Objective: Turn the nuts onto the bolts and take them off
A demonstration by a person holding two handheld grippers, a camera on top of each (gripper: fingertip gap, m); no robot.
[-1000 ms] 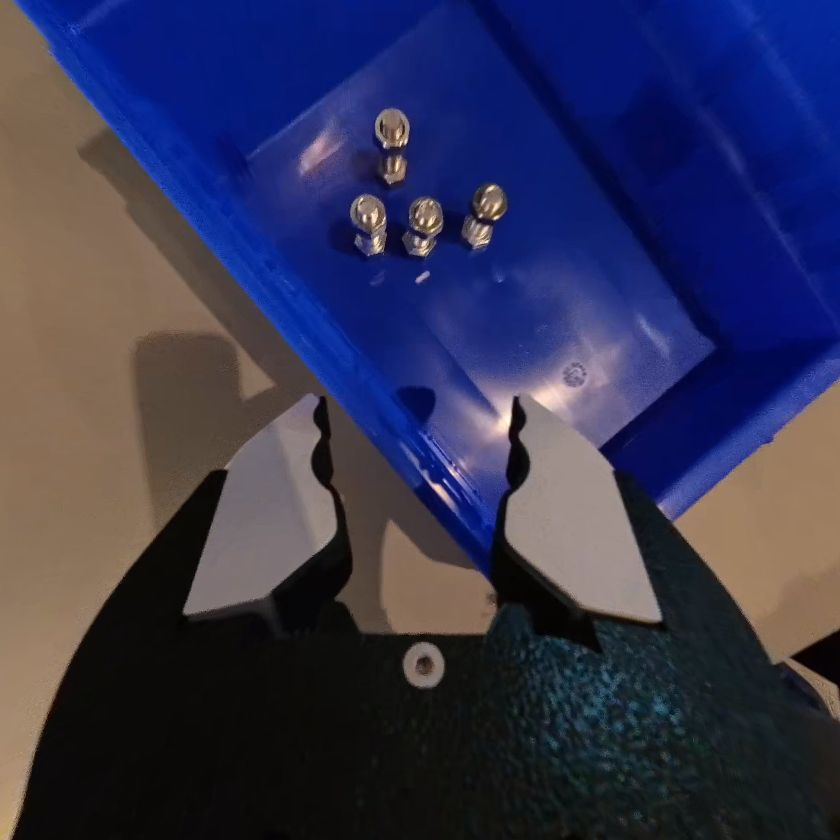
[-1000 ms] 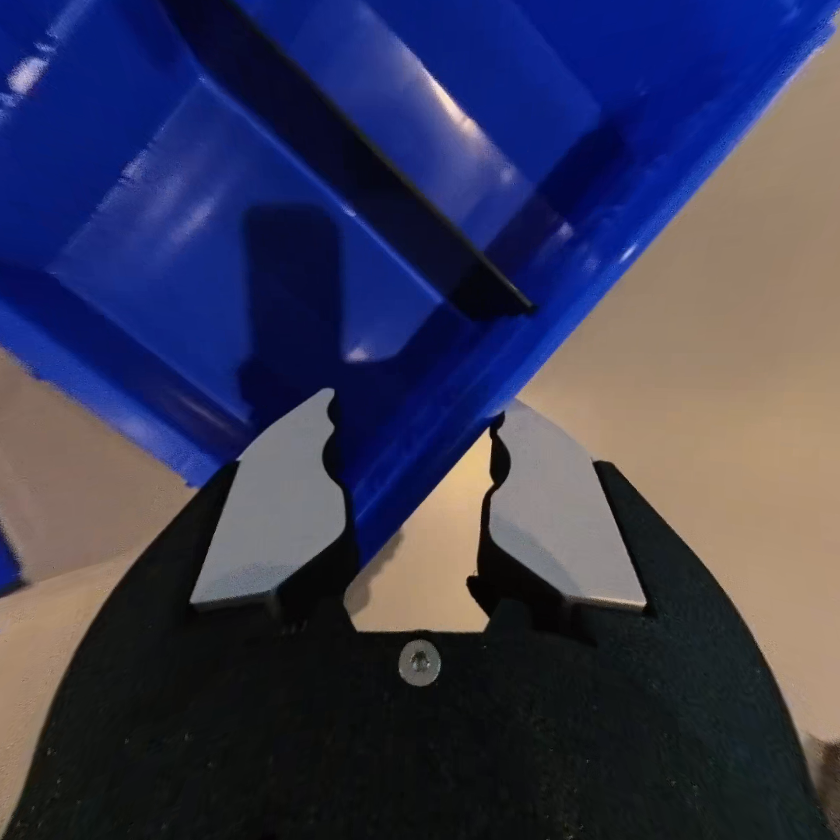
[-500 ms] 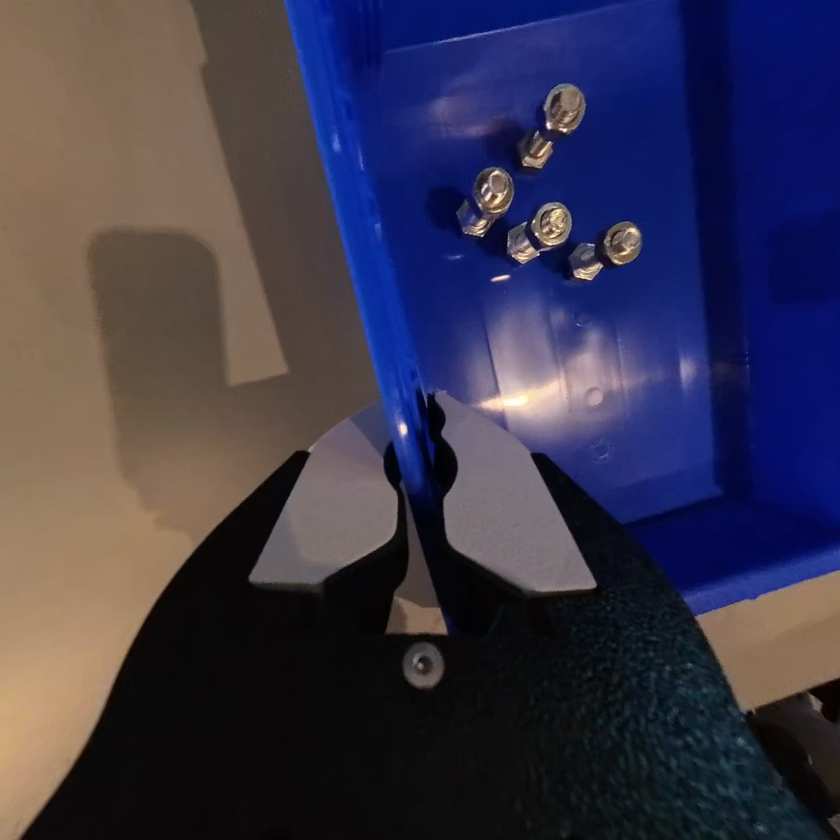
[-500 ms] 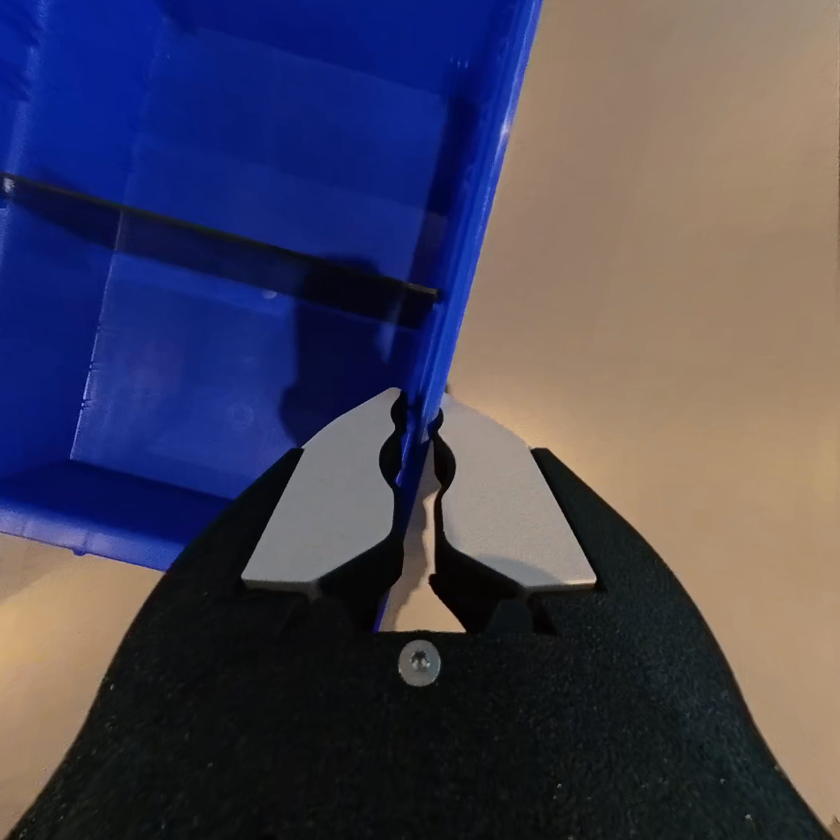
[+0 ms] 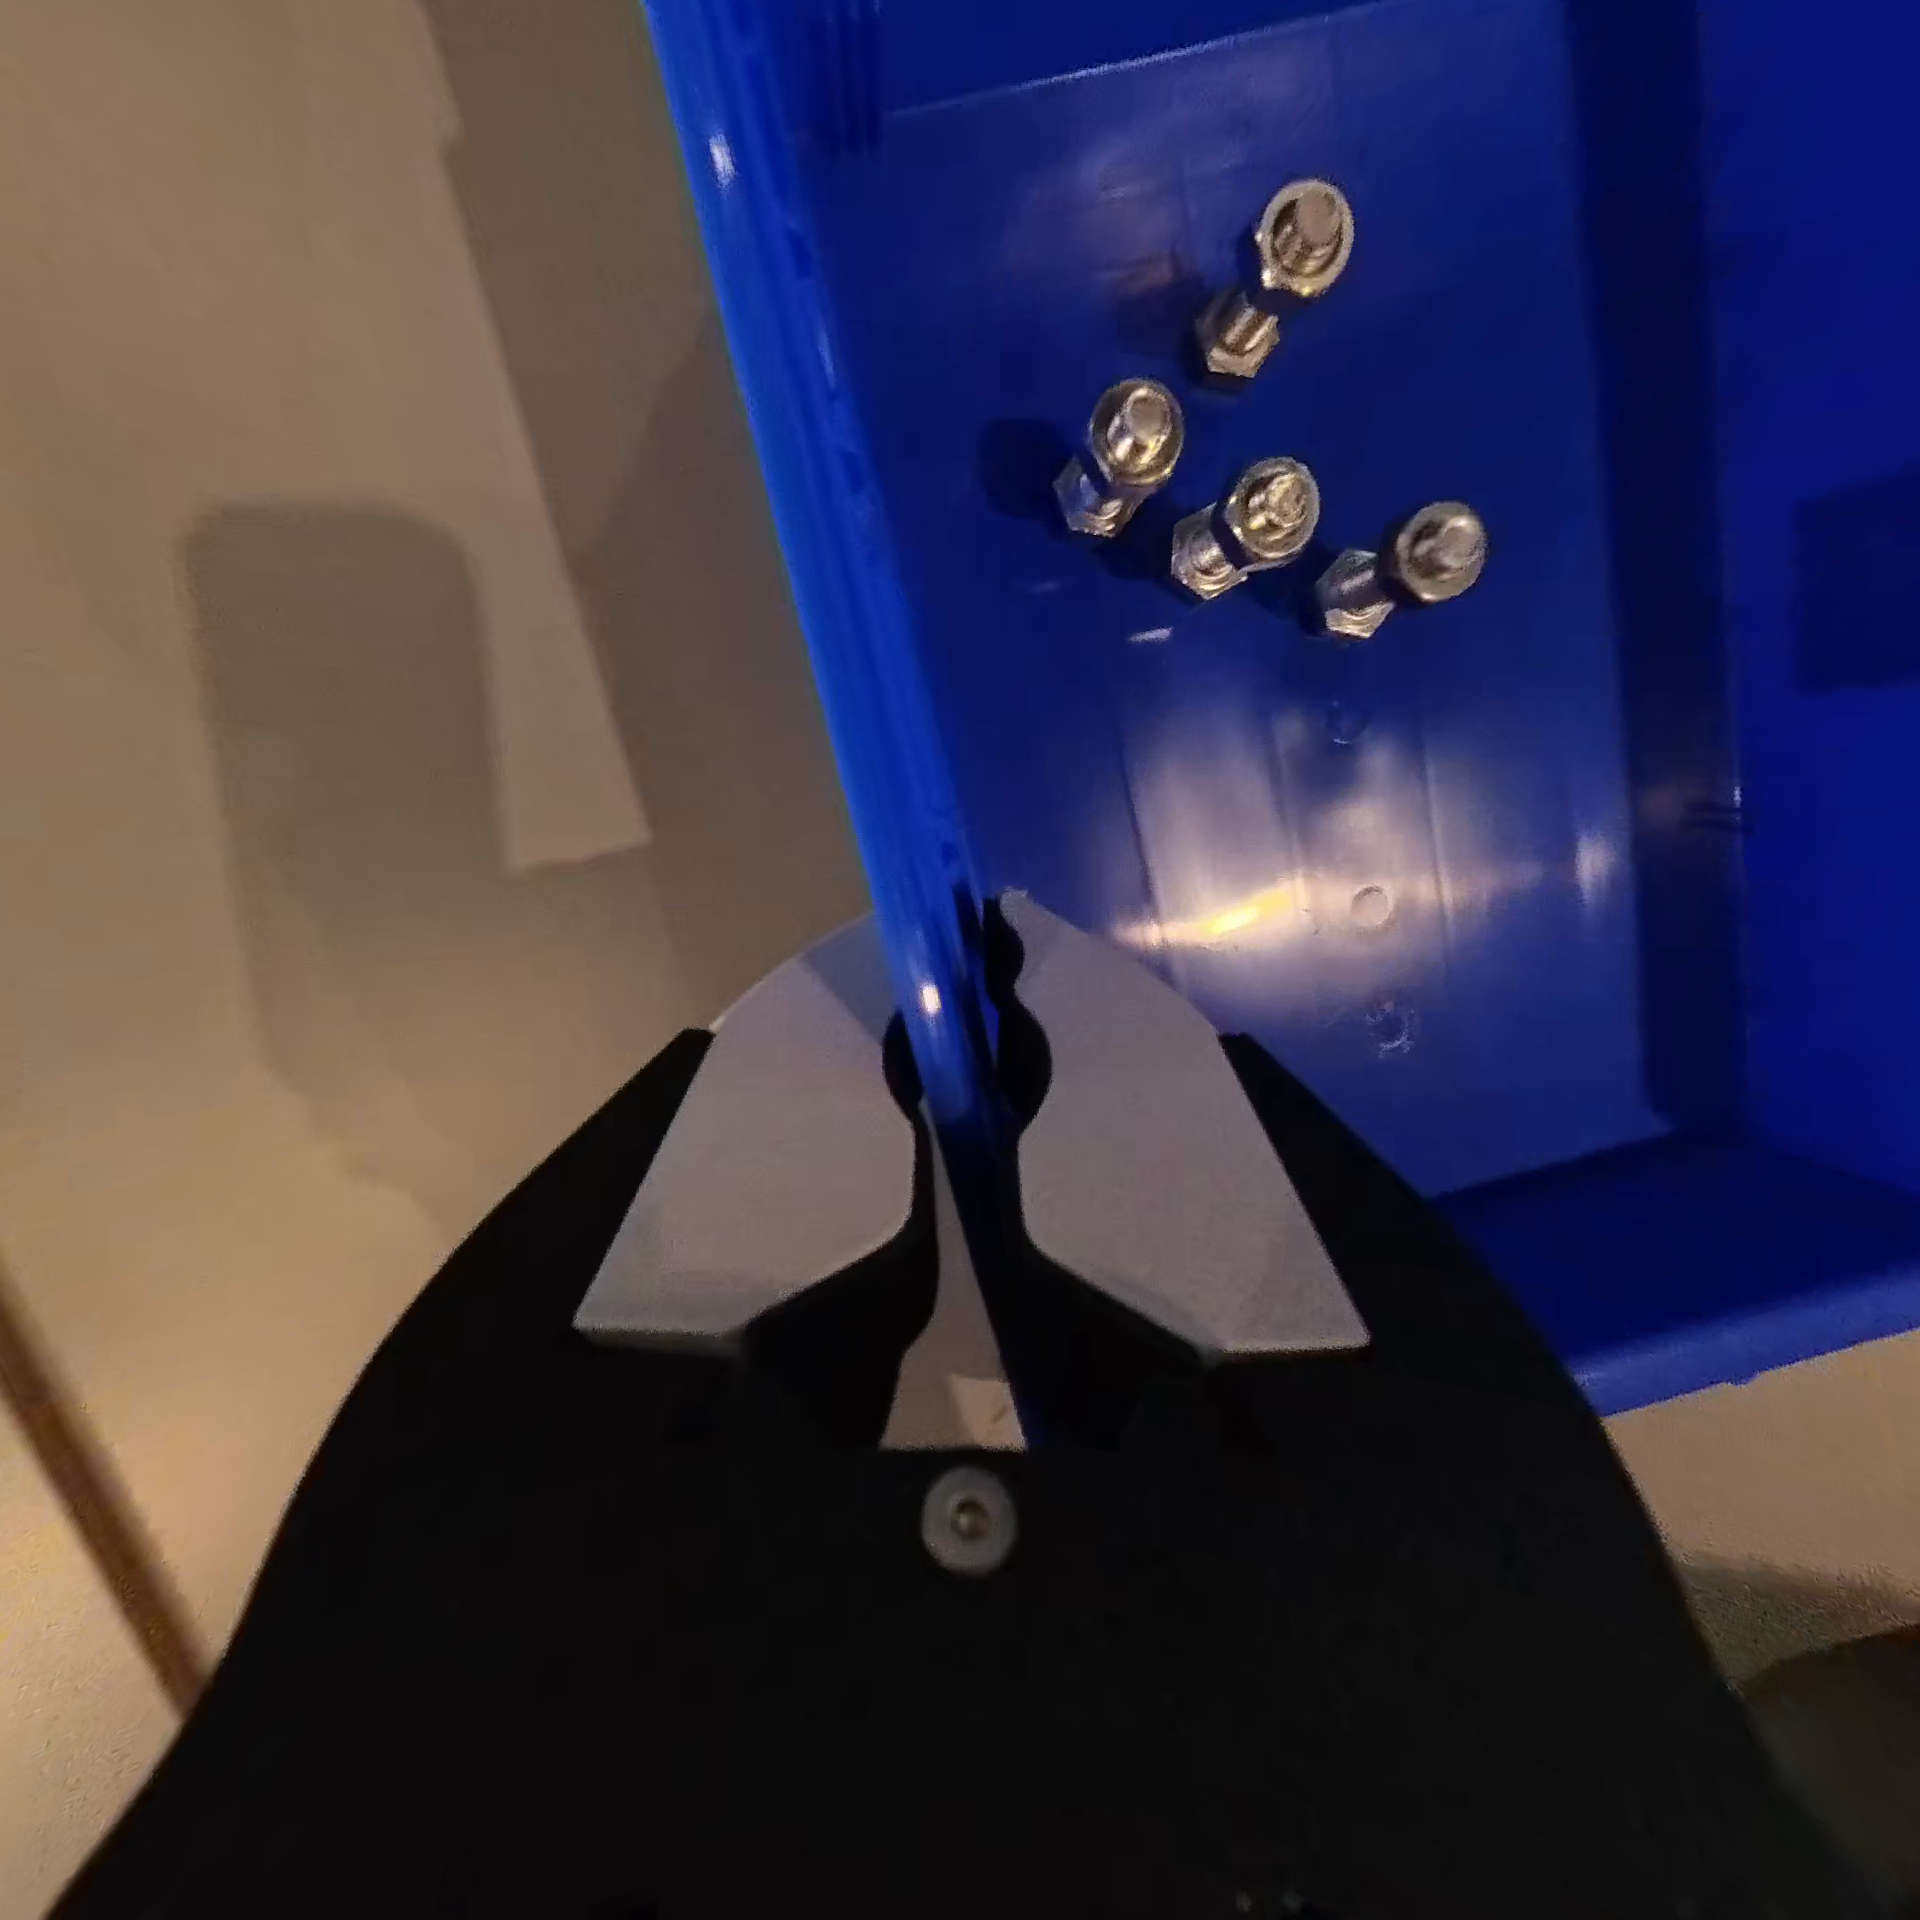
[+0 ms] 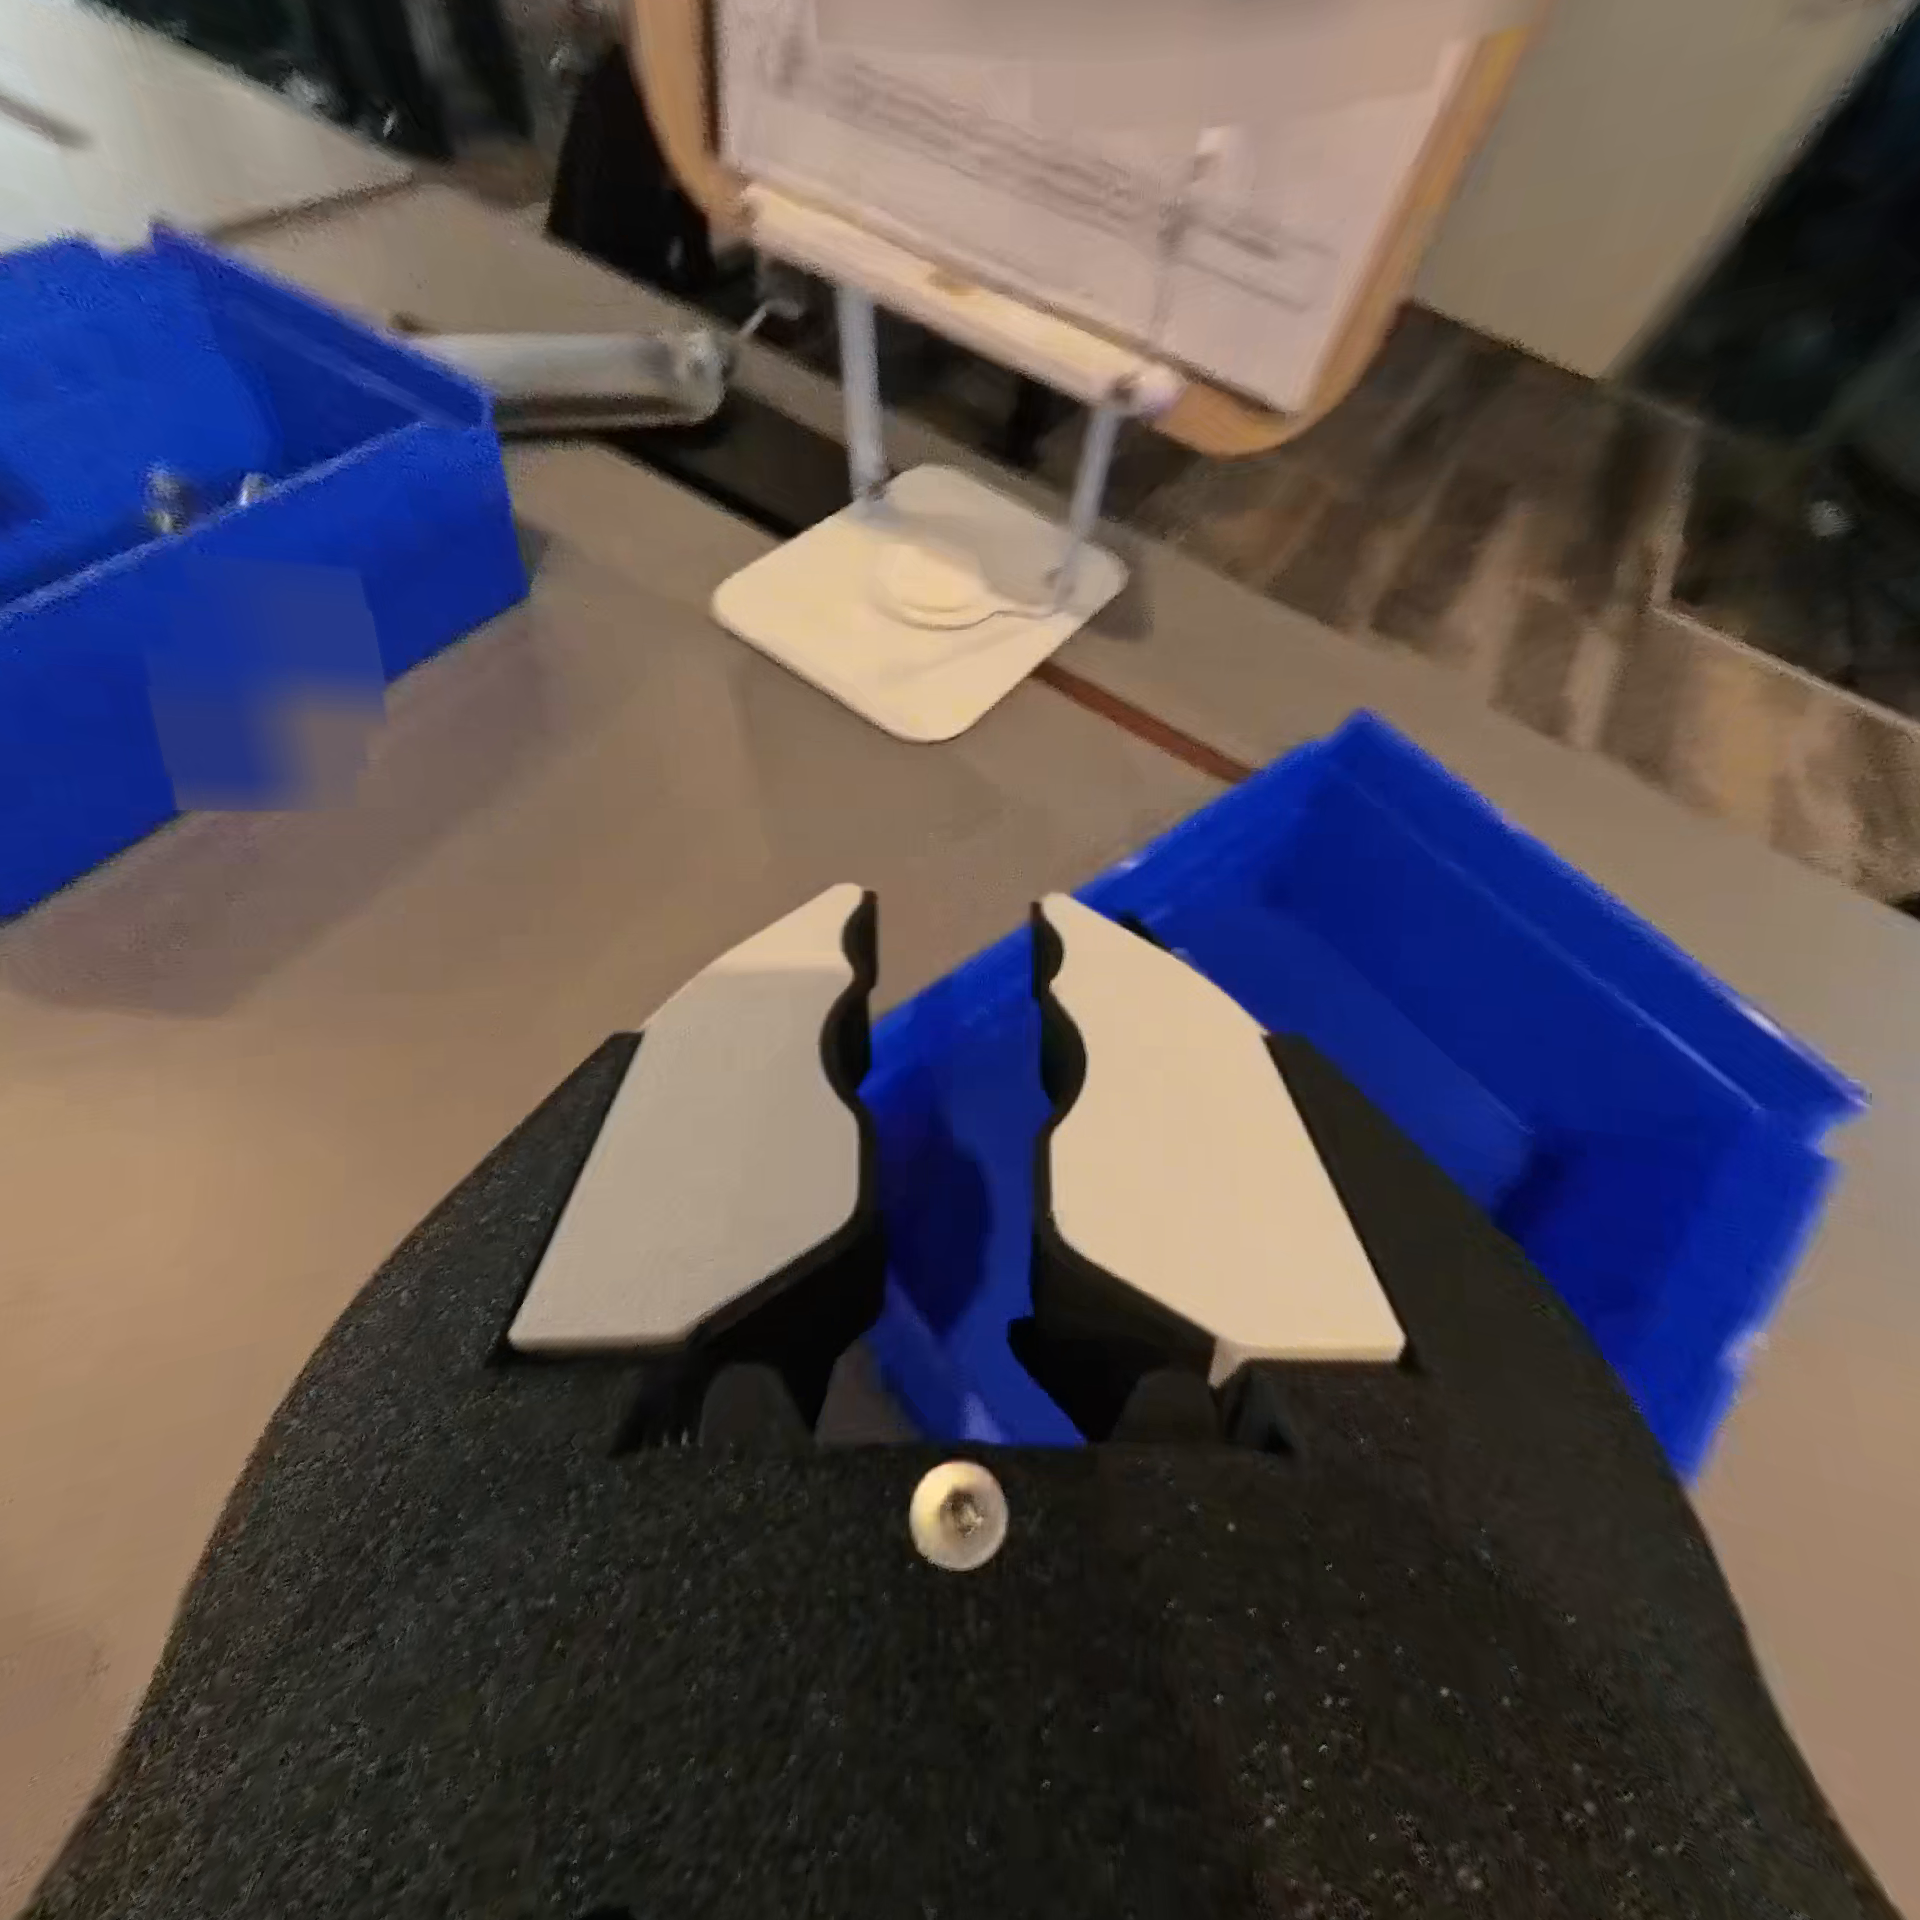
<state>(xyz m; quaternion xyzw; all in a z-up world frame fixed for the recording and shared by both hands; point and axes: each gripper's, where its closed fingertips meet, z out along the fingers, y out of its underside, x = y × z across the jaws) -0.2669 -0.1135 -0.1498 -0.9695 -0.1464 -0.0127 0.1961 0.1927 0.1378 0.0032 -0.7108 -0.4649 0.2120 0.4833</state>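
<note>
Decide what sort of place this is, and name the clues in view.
Probably a workshop or lab bench: blue parts bins on a grey table, bolts with nuts in one bin, and a stand holding a paper sheet.

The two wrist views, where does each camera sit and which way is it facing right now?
Left wrist view: on the left gripper, looking down into a blue bin with four nutted bolts, shut on its wall.
Right wrist view: on the right gripper, open, facing across the table over a second blue bin.
Shared: likely the bolt bin, far left.
</note>
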